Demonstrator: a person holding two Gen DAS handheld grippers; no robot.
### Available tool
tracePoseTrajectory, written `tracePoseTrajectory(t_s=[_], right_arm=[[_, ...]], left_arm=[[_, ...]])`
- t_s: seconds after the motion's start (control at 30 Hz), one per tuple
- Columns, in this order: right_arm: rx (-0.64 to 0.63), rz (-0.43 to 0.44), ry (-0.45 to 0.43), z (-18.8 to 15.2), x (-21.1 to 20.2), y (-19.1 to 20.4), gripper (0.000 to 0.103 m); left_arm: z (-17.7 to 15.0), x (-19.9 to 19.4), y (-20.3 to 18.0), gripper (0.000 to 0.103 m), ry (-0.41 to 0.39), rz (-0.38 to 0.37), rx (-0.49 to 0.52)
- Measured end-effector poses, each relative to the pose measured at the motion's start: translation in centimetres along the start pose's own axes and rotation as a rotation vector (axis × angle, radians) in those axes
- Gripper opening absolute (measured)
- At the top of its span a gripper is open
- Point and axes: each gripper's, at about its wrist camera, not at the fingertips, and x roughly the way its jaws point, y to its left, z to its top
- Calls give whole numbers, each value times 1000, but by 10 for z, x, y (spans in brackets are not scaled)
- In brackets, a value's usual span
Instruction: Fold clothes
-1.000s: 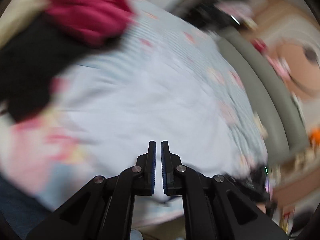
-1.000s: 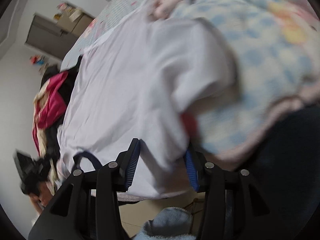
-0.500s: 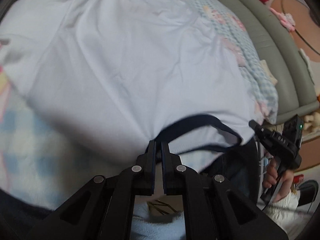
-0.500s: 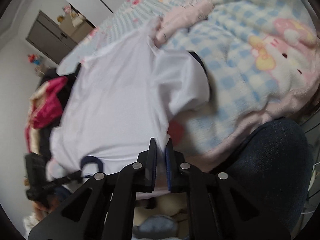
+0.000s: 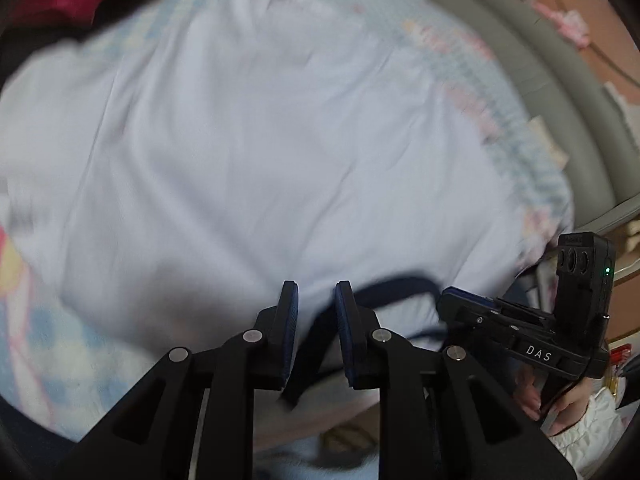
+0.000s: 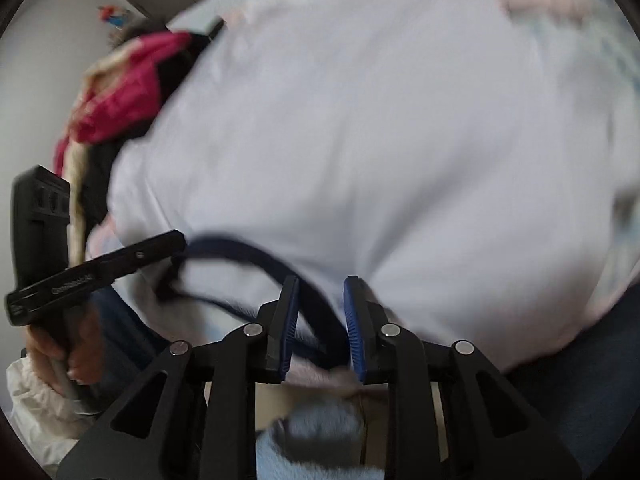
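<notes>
A white T-shirt (image 5: 260, 152) with a navy collar (image 5: 400, 284) lies spread flat on the bed, its neck end toward me. My left gripper (image 5: 316, 294) is open at the collar's left side, and a dark strip of collar runs between its fingers. My right gripper (image 6: 320, 290) is open too, with the navy collar (image 6: 248, 252) passing through its gap. Each gripper shows in the other's view: the right gripper (image 5: 450, 304) at the collar's right end, the left gripper (image 6: 176, 242) at its left end. Both views are blurred.
A pile of red, black and cream clothes (image 6: 120, 96) sits beyond the shirt's left side. The checked bedspread (image 5: 500, 132) meets a grey padded bed frame (image 5: 560, 120). A pale blue fluffy item (image 6: 320, 440) lies below the bed edge. A hand (image 5: 560, 400) holds the right gripper's handle.
Both grippers were shut on the shirt's neck end half a second ago and now stand open. The shirt has come down flat on the bed.
</notes>
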Motion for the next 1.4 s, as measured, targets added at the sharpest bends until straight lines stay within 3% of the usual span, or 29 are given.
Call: tracePoseTrajectory(t_s=[0.07,0.13,0.2,0.3,0.43,0.5,0.67,0.77,0.87,0.9,0.93,1.0,1.1,1.13,1.33,1.4], right_arm=[[-2,-9,79,-7,24,1,21],[2,1,82,-10,14,-2,21],[8,32,26,-8,-7,-3,21],[32,41,-77,-3,-41,-8,21],[140,-61,-203,4,-85,-49,21],[178,-123,-212,10,-94,-72,23],[276,-103,-206,18,-96,-118,28],[303,1,-224,31,-88,-124,28],[359,91,-231,44,-70,-134,50],[379,116,-231,49,-62,-138,50],[371,113,-227,52,-57,-136,47],[354,106,-219,58,-45,-132,5],[280,53,-268,60,-59,-121,3],[245,-3,-287,61,-67,-115,3],[216,-186,-375,57,-116,-132,1],[243,-148,-360,60,-119,-141,2]], left_arm=[[-8,-1,6,21,18,-18,-17],[-10,-12,1,21,8,-63,6],[-5,-27,-14,22,-34,-119,59],[8,-34,-43,27,-65,-147,124],[29,-5,-80,27,-13,-171,181],[36,11,-103,27,12,-190,215],[36,50,-158,27,85,-254,298],[30,78,-176,27,143,-203,320],[23,97,-173,27,184,-154,294],[21,100,-170,27,188,-148,280],[20,101,-166,27,190,-143,264],[19,102,-162,27,190,-143,246],[17,103,-164,27,188,-129,262],[16,104,-165,27,189,-122,266],[15,107,-159,27,190,-118,249],[17,101,-160,27,179,-146,242]])
